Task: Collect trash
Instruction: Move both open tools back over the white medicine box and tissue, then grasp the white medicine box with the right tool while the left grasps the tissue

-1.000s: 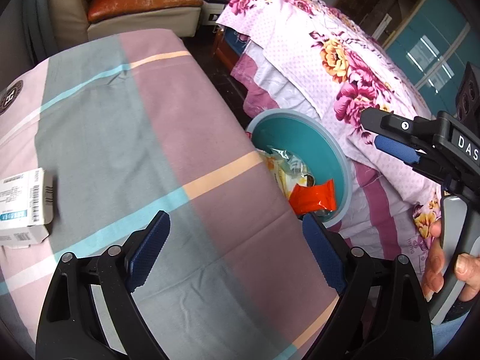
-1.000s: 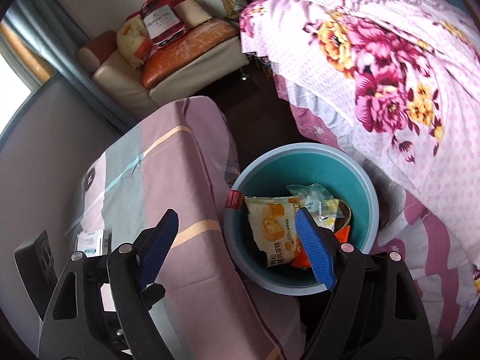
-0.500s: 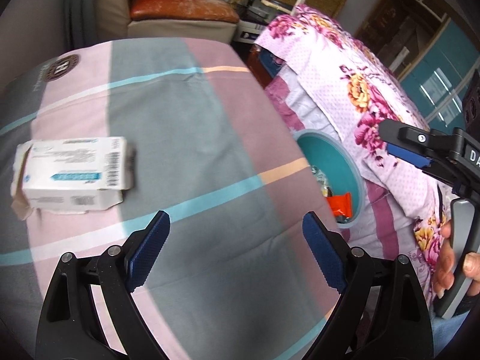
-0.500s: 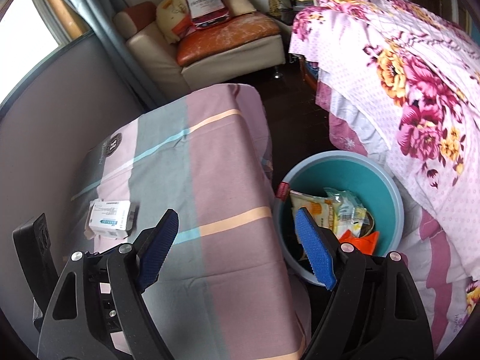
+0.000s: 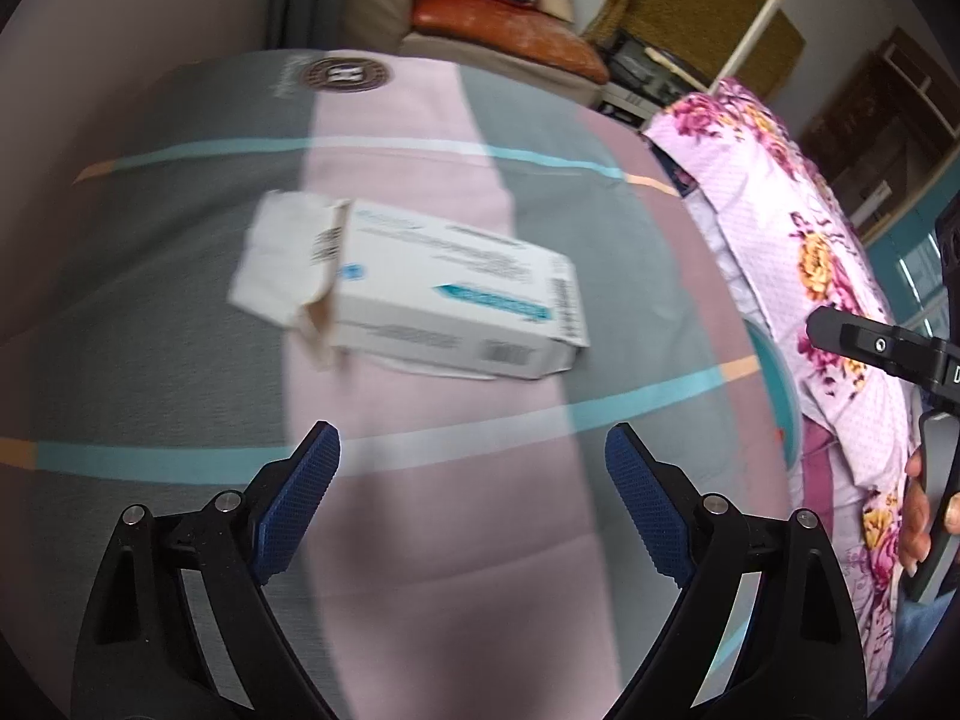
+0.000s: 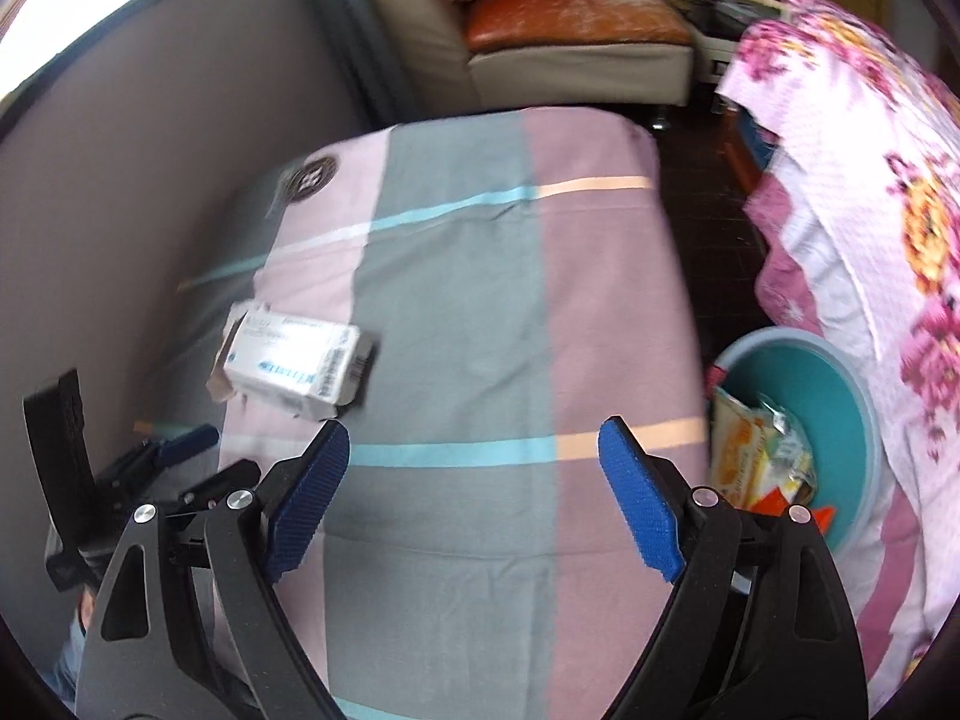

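Observation:
A white cardboard box (image 5: pixel 432 294) with a torn-open left end lies flat on the striped cloth (image 5: pixel 480 180), just ahead of my left gripper (image 5: pixel 474 504), which hangs open and empty above the cloth. The same box (image 6: pixel 294 363) shows at the left in the right wrist view. My right gripper (image 6: pixel 474 492) is empty and its jaws are opening over the cloth's middle. A teal bin (image 6: pixel 840 414) on the floor to the right holds snack wrappers (image 6: pixel 762 456). The left gripper's fingers (image 6: pixel 180 447) show at that view's left edge.
A floral bedspread (image 6: pixel 870 180) hangs over the bin on the right. A cream sofa with an orange cushion (image 6: pixel 570 18) stands behind the cloth-covered surface. A grey wall (image 6: pixel 120 150) borders the left side. A hand (image 5: pixel 915 516) grips the other gripper's handle at the right edge.
Both grippers have swept left, away from the bin and over the cloth. The white box has come from the left edge to right ahead of my left gripper.

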`<state>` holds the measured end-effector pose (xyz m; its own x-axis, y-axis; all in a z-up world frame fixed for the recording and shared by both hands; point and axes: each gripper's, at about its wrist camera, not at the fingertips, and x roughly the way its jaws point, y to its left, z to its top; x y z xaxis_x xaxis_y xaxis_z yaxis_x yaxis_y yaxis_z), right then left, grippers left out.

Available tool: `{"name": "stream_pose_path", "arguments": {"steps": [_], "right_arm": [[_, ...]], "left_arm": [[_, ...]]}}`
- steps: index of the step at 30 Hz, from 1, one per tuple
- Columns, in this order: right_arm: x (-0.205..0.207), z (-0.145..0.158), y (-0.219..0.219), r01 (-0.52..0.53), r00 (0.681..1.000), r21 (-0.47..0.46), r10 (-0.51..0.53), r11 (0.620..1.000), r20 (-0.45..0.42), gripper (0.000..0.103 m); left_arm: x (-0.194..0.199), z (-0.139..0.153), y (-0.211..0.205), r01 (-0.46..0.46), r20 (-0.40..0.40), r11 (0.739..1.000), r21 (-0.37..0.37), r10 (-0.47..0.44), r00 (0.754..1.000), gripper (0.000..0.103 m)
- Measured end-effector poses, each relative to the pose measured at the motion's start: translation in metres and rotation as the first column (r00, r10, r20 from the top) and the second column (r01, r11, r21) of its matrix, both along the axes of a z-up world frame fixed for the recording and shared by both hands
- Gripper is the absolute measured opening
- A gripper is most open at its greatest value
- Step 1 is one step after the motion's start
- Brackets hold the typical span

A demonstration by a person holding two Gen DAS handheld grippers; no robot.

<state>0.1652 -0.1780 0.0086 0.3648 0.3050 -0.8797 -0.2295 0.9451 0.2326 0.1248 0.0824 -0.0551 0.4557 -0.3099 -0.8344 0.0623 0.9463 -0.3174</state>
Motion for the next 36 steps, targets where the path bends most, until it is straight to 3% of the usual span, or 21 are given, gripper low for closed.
{"name": "stream_pose_path", "arguments": {"steps": [4,9,13,16,25,31,36], "right_arm": [[0.019,-0.010,0.041,-0.141,0.990,-0.008,0.141,0.990,-0.031,0.081],[0.035,-0.023,0.096,-0.348,0.937,-0.061,0.345,0.935,-0.058,0.081],[0.044,-0.033,0.136,-0.519,0.855,-0.136,0.516,0.844,-0.060,0.081],[0.050,-0.048,0.162,-0.623,0.782,-0.171,0.611,0.764,-0.120,0.081],[0.053,-0.065,0.214,-0.786,0.615,-0.217,0.767,0.578,-0.185,0.081],[0.053,-0.079,0.230,-0.815,0.574,-0.244,0.791,0.526,-0.210,0.081],[0.052,-0.081,0.231,-0.795,0.600,-0.246,0.778,0.554,-0.185,0.081]], "left_arm": [[0.000,-0.011,0.034,-0.036,-0.011,0.999,0.021,0.036,0.999,0.091],[0.000,-0.018,0.075,-0.086,-0.014,0.996,0.035,0.086,0.996,0.091],[-0.002,-0.016,0.098,-0.114,0.003,0.993,0.038,0.114,0.993,0.091],[-0.001,-0.017,0.110,-0.123,0.004,0.992,0.041,0.123,0.992,0.091],[0.000,-0.021,0.120,-0.078,-0.013,0.995,0.067,0.079,0.997,0.091],[-0.001,-0.022,0.119,-0.054,-0.017,0.995,0.089,0.056,0.998,0.091],[-0.002,-0.022,0.120,-0.063,-0.023,0.994,0.088,0.065,0.998,0.091]]}}
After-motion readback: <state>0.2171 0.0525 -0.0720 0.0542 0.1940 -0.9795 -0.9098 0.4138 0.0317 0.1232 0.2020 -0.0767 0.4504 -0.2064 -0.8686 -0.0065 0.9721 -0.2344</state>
